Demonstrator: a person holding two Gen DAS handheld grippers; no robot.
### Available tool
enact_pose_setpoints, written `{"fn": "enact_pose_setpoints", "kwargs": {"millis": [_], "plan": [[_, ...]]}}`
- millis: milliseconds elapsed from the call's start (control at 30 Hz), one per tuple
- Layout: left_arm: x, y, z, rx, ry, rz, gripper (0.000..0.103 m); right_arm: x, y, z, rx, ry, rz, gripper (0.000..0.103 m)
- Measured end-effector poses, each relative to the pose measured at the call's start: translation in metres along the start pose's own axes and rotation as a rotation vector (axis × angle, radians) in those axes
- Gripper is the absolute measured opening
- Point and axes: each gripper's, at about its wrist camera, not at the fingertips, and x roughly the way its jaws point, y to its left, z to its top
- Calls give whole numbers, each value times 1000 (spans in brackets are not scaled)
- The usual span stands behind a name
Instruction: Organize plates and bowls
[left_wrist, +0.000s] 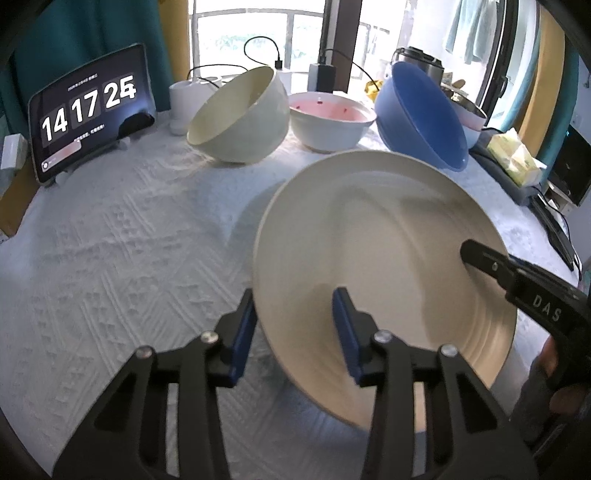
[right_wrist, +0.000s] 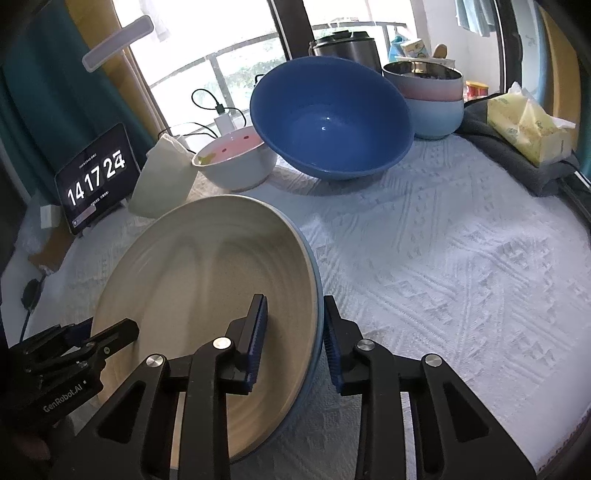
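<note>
A wide, shallow cream ceramic plate with a pale blue underside (left_wrist: 384, 258) is held tilted above the near part of the table, one edge raised, and it is straddled at opposite rims by both tools. The left gripper (left_wrist: 295, 325) is set with its blue-padded fingers apart, one inside the plate and one outside the rim; whether the pads actually bite cannot be told. The right gripper (right_wrist: 293, 332) is placed the same way at the other rim, its fingers also apart with a visible gap, so the hold is judged loose. From here the plate could slide out and drop if either side is lifted before the fingers are closed, and the glazed rim is likely to slip under uneven pulls. The white quilted cloth (left_wrist: 122, 240) covering the table would soften a fall but could bunch. Toward the far edge a tipped cream round bowl (left_wrist: 240, 118), a white bowl with a pink inside (left_wrist: 330, 122) and a large tilted blue bowl (right_wrist: 328, 118) are ranged, close enough to be struck by a swinging plate. At the far left corner a tablet showing a clock (left_wrist: 88, 110) is propped; windows and teal curtains are seen behind.
</note>
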Motion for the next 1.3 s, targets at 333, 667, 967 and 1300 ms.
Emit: {"fn": "enact_pose_setpoints", "kwargs": {"millis": [333, 667, 967, 1300], "plan": [[-10, 17, -2, -30, -27, 1, 42, -2, 19, 5, -27, -14, 2, 31], [-18, 53, -3, -81, -49, 20, 42, 5, 53, 12, -75, -12, 18, 31], [-23, 91, -3, -139, -57, 48, 42, 19, 93, 18, -123, 5, 44, 31], [-25, 134, -8, -195, -52, 98, 42, 43, 137, 21, -166, 42, 95, 31]]}}
